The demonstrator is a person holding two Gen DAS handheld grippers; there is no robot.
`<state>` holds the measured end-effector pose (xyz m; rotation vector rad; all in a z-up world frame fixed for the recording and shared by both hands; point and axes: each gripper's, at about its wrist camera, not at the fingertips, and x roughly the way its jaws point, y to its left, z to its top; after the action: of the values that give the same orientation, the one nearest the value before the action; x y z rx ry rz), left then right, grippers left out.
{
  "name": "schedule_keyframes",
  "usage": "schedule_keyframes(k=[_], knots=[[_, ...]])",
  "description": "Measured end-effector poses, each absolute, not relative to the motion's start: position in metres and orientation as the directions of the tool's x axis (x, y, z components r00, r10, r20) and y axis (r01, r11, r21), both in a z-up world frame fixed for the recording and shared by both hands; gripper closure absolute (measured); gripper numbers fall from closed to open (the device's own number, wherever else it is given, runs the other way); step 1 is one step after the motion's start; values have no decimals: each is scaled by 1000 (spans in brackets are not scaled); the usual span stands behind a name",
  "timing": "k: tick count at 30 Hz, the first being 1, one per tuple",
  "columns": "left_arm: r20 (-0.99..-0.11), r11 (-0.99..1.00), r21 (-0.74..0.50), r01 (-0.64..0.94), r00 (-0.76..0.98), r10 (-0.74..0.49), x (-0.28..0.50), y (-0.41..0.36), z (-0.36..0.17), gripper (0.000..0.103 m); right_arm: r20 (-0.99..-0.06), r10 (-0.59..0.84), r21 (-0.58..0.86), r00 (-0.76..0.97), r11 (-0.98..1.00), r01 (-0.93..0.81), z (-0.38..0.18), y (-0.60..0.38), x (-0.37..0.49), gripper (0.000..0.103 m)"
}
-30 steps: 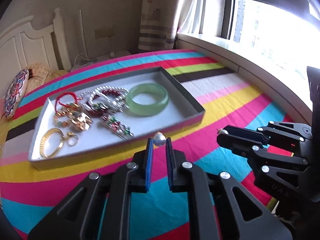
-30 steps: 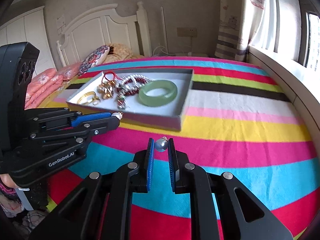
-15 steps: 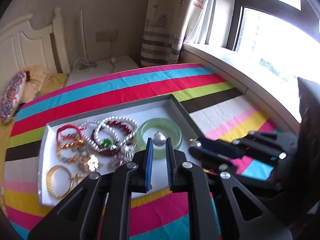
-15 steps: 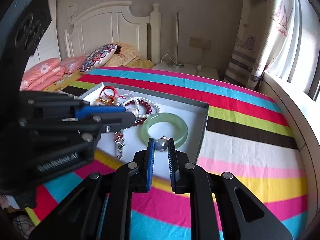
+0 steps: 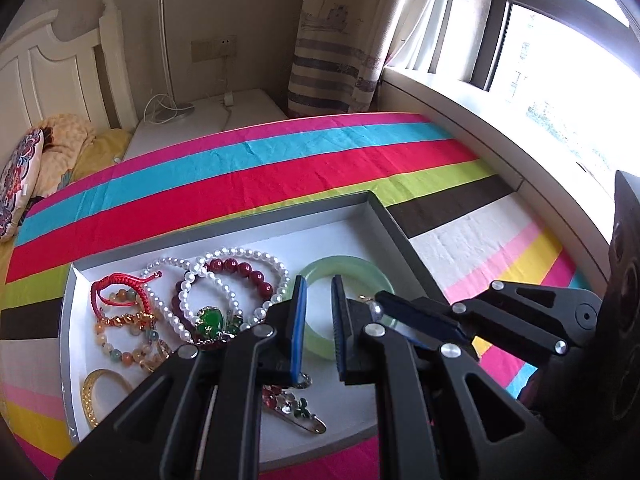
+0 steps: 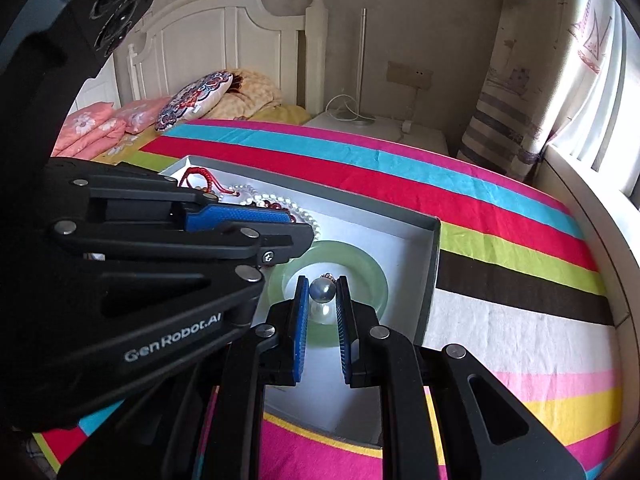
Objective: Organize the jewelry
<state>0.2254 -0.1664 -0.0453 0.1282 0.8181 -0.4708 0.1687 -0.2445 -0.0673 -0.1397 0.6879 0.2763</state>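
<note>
A grey tray [image 5: 400,236] with a white floor lies on the striped bedspread. In it are a green bangle [image 5: 360,268], pearl and red bead bracelets [image 5: 240,256], a red string bracelet [image 5: 116,284], a gold ring bangle [image 5: 96,392] and a brooch pin [image 5: 296,412]. My left gripper [image 5: 319,300] hangs over the bangle, jaws nearly together, nothing between the pads. My right gripper [image 6: 322,280] is shut on a silvery pearl [image 6: 322,290] above the bangle [image 6: 372,276]. A white pearl [image 6: 323,312] appears to lie inside the bangle's ring. The two grippers are side by side, almost touching.
The tray's right wall [image 6: 434,264] stands just right of the bangle. Striped bedspread [image 5: 480,240] runs around the tray. Pillows [image 6: 192,96] and a white headboard [image 6: 240,40] are at the back left, a nightstand [image 5: 208,116] behind, a window ledge [image 5: 500,136] at the right.
Both grippers moved forward from over the bedspread to over the tray. The pearl that sat between my left pads is gone from them; a white pearl now shows inside the bangle.
</note>
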Motion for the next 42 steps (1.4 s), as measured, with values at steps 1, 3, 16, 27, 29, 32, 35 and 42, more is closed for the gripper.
schedule_keyframes(k=[1, 3, 16, 27, 29, 32, 35, 42], knots=[[-723, 892, -64, 447, 595, -350, 224, -165, -45, 84, -640, 201, -35, 741, 957, -289, -67, -246, 168, 86], [-708, 899, -55, 434, 618, -342, 220, -160, -42, 69, -642, 214, -10, 736, 958, -287, -67, -249, 167, 81], [-483, 981, 88, 172, 869, -108, 128, -84, -28, 2, -566, 202, 149, 799, 979, -142, -59, -276, 102, 22], [-425, 998, 68, 15, 905, 16, 86, -30, -44, 2, -497, 153, 153, 854, 984, -87, -59, -240, 59, 17], [-426, 998, 66, 6, 905, 23, 86, -26, -45, 2, -494, 146, 151, 857, 985, -81, -59, -233, 61, 17], [-425, 999, 39, 12, 905, 6, 85, -21, -45, 2, -516, 121, 136, 848, 989, -59, -65, -226, 65, 17], [-429, 999, 35, 14, 903, 2, 87, -21, -45, 2, -530, 98, 119, 842, 992, -40, -66, -224, 69, 17], [-413, 998, 65, 19, 911, 9, 83, -27, -45, 2, -532, 44, 67, 846, 998, -10, -69, -218, 67, 17]])
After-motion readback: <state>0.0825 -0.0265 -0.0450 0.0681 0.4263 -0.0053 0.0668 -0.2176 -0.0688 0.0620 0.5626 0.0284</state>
